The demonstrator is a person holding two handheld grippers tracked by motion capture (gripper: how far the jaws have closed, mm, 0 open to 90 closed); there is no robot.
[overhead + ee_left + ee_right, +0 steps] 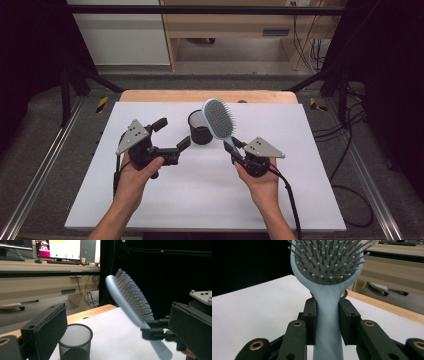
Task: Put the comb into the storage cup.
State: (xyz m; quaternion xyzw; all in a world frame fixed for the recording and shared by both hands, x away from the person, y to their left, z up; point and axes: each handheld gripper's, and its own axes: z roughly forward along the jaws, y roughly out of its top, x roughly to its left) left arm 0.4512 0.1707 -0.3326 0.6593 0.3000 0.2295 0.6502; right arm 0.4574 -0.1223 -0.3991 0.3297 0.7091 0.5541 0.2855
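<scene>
Right gripper (235, 148) clamps hairbrush (219, 118) handle, head angled up toward mesh cup (199, 127).

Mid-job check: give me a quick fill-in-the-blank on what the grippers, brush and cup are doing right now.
1. The right gripper is shut on the hairbrush by its ____.
2. The left gripper has its jaws ____ and holds nothing.
3. The mesh cup stands ____ on the white table.

Missing words: handle; open; upright

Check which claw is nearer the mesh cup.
Left, narrowly. The left claw stands open just left of the mesh cup; the right claw, shut on the hairbrush, sits to the cup's right and nearer the person.
</scene>
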